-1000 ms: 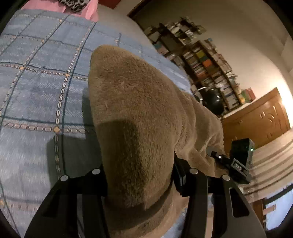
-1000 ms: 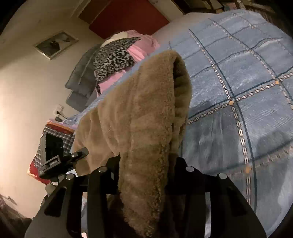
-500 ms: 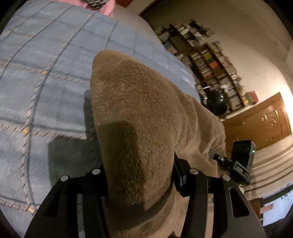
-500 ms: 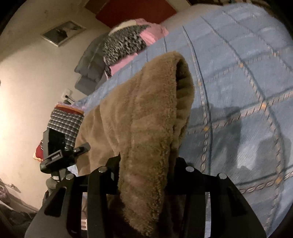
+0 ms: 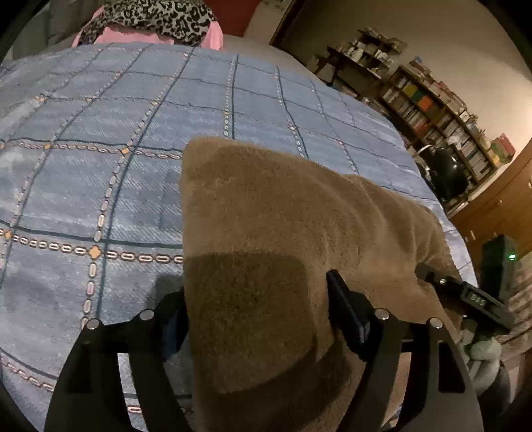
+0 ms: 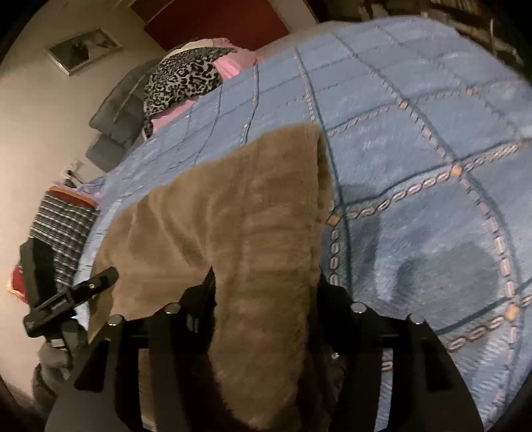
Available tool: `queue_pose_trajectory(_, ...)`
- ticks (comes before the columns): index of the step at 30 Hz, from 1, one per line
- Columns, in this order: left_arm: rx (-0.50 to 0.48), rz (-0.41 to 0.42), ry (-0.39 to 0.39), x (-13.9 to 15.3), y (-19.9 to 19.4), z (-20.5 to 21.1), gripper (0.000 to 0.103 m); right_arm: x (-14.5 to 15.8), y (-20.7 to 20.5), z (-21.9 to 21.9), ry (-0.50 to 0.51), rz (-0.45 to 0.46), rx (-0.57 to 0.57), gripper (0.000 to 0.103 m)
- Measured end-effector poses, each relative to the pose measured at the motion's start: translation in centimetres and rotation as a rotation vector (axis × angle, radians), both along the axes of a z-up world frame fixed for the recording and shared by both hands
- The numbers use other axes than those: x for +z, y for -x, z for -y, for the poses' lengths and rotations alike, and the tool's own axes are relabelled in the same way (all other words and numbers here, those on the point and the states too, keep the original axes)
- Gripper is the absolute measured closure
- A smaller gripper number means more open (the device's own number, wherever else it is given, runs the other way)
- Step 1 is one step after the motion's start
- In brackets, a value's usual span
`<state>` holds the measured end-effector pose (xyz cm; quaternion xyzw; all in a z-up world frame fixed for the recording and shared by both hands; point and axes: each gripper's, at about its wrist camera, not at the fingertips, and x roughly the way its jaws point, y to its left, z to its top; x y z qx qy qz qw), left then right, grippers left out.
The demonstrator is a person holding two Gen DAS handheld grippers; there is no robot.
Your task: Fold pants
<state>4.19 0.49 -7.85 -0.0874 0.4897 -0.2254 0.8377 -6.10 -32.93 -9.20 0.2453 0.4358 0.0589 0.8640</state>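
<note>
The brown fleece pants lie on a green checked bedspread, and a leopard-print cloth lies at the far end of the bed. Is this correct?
Not quite: the bedspread is blue, not green, as the left wrist view shows. The rest holds: the brown fleece pants lie on it, and the leopard-print cloth lies at the bed's far end.

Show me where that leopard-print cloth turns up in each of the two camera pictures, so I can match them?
Left wrist view: the leopard-print cloth lies at the top edge, left of centre, on pink bedding beyond the blue bedspread.
Right wrist view: the same cloth sits upper left, at the bedspread's far end.
Shared landmark: the brown fleece pants in the middle foreground of both.
</note>
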Motion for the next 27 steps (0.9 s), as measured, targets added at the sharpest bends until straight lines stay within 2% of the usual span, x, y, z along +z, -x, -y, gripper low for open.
queue_pose_trajectory(4,0.033,0.052,-0.062,1.0,0.8,-0.4,0.026,2.4,1.1,0.4,0.109,0.063,-0.075,0.036)
queue_pose_trajectory(7,0.067,0.147,-0.138,3.1,2.4,-0.4,0.025,4.5,2.4,0.1,0.161,0.131,-0.108,0.036)
queue_pose_trajectory(12,0.052,0.248,-0.162,5.3,4.7,0.6,0.022,6.5,4.4,-3.9,0.287,0.235,-0.024,0.036)
queue_pose_trajectory(16,-0.004,0.25,-0.174,4.5,6.5,2.0,0.022,5.0,4.9,-6.2,0.327,0.226,0.053,0.037)
queue_pose_trajectory(19,-0.038,0.225,-0.215,2.6,6.9,3.1,0.022,3.4,4.8,-7.1,0.384,0.214,0.057,0.036)
queue_pose_trajectory(23,-0.057,0.226,-0.277,0.6,7.0,4.3,0.021,1.8,4.4,-6.6,0.396,0.197,0.05,0.036)
queue_pose_trajectory(27,-0.062,0.229,-0.294,-0.7,6.9,4.6,0.021,0.4,4.3,-6.6,0.435,0.191,0.056,0.035)
